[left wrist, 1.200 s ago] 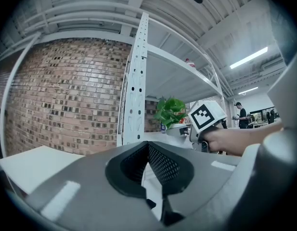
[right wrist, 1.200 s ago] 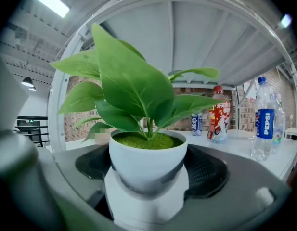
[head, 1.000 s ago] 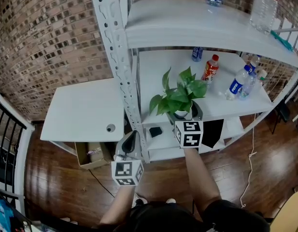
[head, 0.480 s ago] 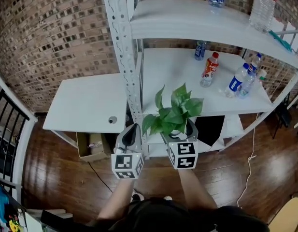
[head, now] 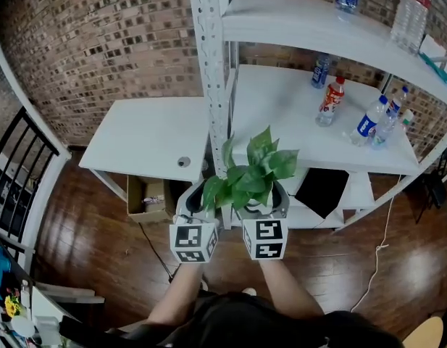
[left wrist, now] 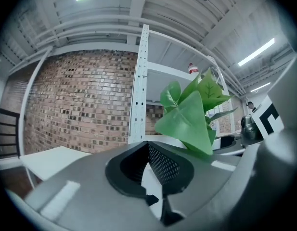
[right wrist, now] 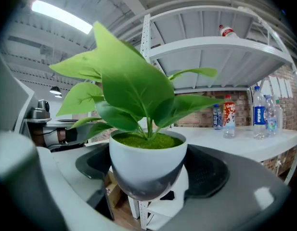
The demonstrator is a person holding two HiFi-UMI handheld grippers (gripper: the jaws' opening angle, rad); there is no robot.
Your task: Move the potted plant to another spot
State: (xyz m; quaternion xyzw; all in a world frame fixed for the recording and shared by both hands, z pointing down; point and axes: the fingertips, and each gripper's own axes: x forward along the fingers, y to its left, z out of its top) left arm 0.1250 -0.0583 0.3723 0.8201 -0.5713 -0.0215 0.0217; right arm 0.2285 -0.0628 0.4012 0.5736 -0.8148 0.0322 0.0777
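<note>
Right gripper view: the potted plant (right wrist: 147, 165) stands upright inside the right claw (right wrist: 148, 177), whose wide jaws pinch its white pot. Its stem runs vertically, with leaves fanning above the claw. Both forearms reach forward side by side, about level. The left claw (left wrist: 155, 174), just beside the right, is pressed together and empty. One plant; four bottles (head: 329, 101) stand on the shelf (head: 281, 122) beyond the claws.

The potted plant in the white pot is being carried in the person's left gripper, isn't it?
Not quite: the potted plant is carried in the right gripper, not the left. The right gripper view shows the white pot held between that gripper's jaws. In the left gripper view, the left gripper has nothing between its jaws, and the leaves only show off to one side.
</note>
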